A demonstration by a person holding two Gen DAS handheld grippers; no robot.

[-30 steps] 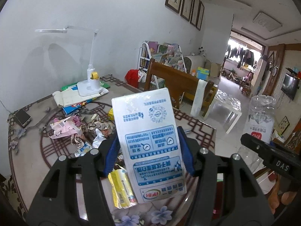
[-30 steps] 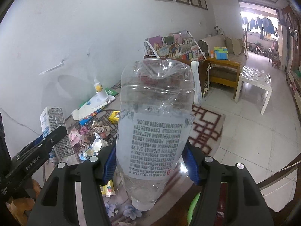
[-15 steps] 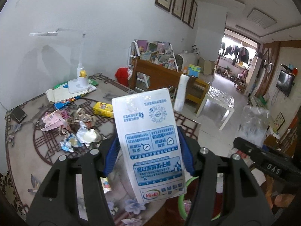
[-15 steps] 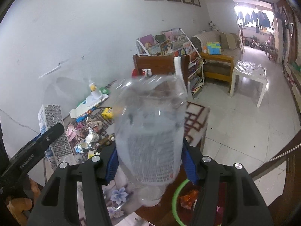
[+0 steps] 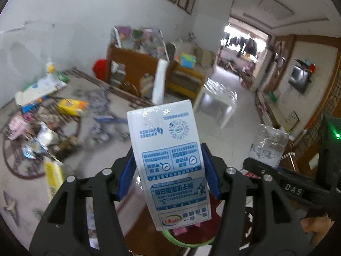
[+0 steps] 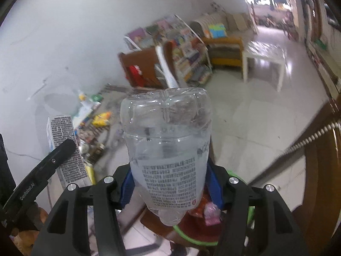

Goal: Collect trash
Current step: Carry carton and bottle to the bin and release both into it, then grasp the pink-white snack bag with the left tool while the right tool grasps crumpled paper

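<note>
trash in both claws at once: left gripper (image 5: pixel 169 172) pinches a white-and-blue milk carton (image 5: pixel 170 160) across its narrow faces, print upside down, blue pads (image 5: pixel 127 173) pressed flat on each side; right gripper (image 6: pixel 169 185) clamps a clear plastic bottle (image 6: pixel 167 145) base-up, neck hanging below the pads; its jaws have just been closing a little further, and the soft wall sits squeezed between them.

step in hand, as i judge it: carry both pieces to the green-rimmed bin (image 5: pixel 185 242), whose rim and red lining with wrappers inside (image 6: pixel 210 214) show directly under each load; both views blurred, so detail of the bin mouth is poor.

doing it well: get each piece fully over the rim before letting go; the bottle neck already points down toward the opening, so a plain release should drop it straight; carton is held low on its body and stands tall above the pads, so it may topple outward on release; tip it toward the bin first; release one at a time, since the two claws crowd the same mouth and the right one sits just beside the left in the left view.

edges and room: table (image 5: pixel 19 183) edge lies close by the bin, left of it; more litter (image 5: pixel 42 136) remains spread on the table; dark wooden frame (image 6: pixel 319 170) and a beaded cord (image 6: pixel 315 136) stand close on the right; open tiled floor (image 6: pixel 255 117) ahead gives clear room.
</note>
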